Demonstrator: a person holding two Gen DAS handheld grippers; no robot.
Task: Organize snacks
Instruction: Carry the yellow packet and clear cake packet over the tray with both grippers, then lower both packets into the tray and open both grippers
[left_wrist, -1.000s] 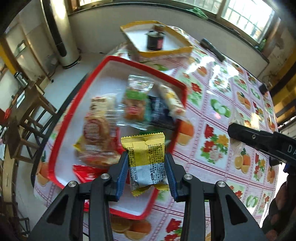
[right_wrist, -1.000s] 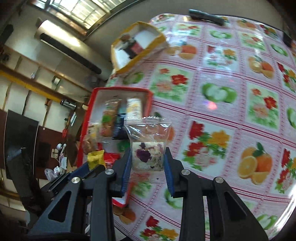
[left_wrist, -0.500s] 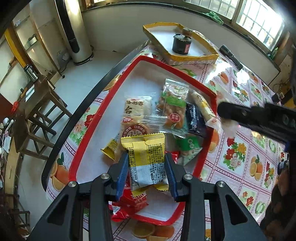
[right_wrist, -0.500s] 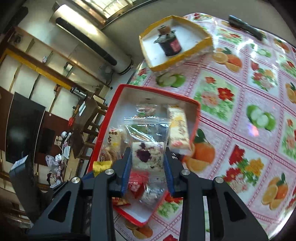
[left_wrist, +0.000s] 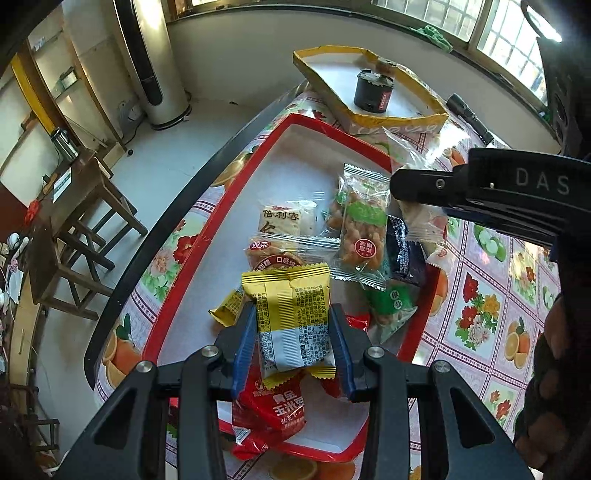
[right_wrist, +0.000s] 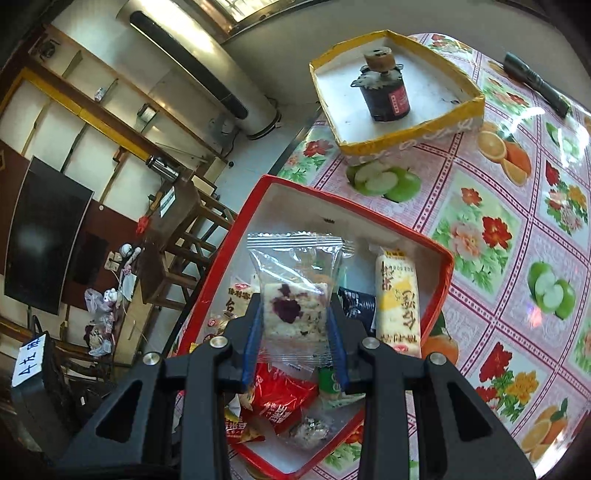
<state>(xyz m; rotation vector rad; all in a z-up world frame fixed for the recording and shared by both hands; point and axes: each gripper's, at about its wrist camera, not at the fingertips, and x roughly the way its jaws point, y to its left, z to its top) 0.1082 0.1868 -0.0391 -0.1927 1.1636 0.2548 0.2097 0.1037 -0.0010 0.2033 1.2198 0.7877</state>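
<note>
My left gripper (left_wrist: 293, 347) is shut on a yellow and white snack packet (left_wrist: 291, 321), held above the near part of the red tray (left_wrist: 258, 155). My right gripper (right_wrist: 293, 332) is shut on a clear packet with a white and purple cake (right_wrist: 293, 310), hanging over the same red tray (right_wrist: 295, 184). From the left wrist view the right gripper (left_wrist: 402, 184) reaches in from the right over the tray's far right side, its clear packet (left_wrist: 417, 218) hanging below. Several packets lie in the tray, among them a green nut packet (left_wrist: 364, 225) and a red corn packet (left_wrist: 280, 406).
A yellow-rimmed box (left_wrist: 369, 66) with a dark cylinder (left_wrist: 371, 90) stands beyond the tray. A black flashlight (right_wrist: 535, 83) lies on the fruit-patterned tablecloth (right_wrist: 517, 229) further back. The table edge drops to the floor at left, with wooden stools (left_wrist: 74, 229) there.
Both grippers moved over the red tray, packets still held. The right gripper swung in from the bare tablecloth to above the tray's far right side.
</note>
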